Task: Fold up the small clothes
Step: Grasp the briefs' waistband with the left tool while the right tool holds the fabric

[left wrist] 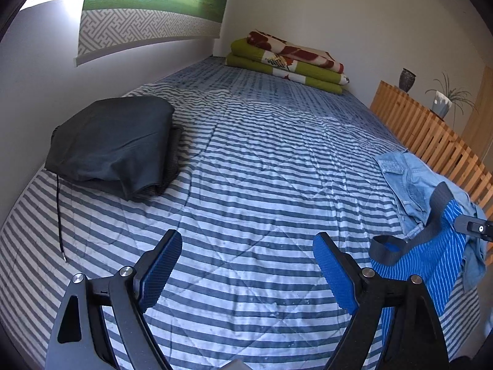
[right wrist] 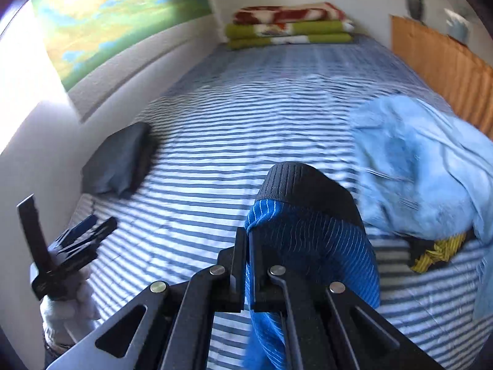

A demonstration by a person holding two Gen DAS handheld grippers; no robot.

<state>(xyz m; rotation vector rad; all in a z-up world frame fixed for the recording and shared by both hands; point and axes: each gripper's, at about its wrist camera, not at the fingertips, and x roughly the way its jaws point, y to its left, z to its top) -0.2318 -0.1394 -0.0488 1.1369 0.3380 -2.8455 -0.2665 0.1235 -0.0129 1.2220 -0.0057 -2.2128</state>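
Observation:
A pair of blue striped briefs with a grey waistband hangs lifted above the striped bed, and my right gripper is shut on its edge. In the left wrist view the same briefs hang at the right, with part of the right gripper behind them. My left gripper is open over bare bedspread, nothing between its blue pads. The left gripper also shows at the lower left of the right wrist view, held by a gloved hand.
A light blue denim garment lies heaped at the right, with a yellow and black piece under it. A folded dark garment sits at the left by the wall. Folded blankets lie at the far end. A wooden slatted rail runs along the right side.

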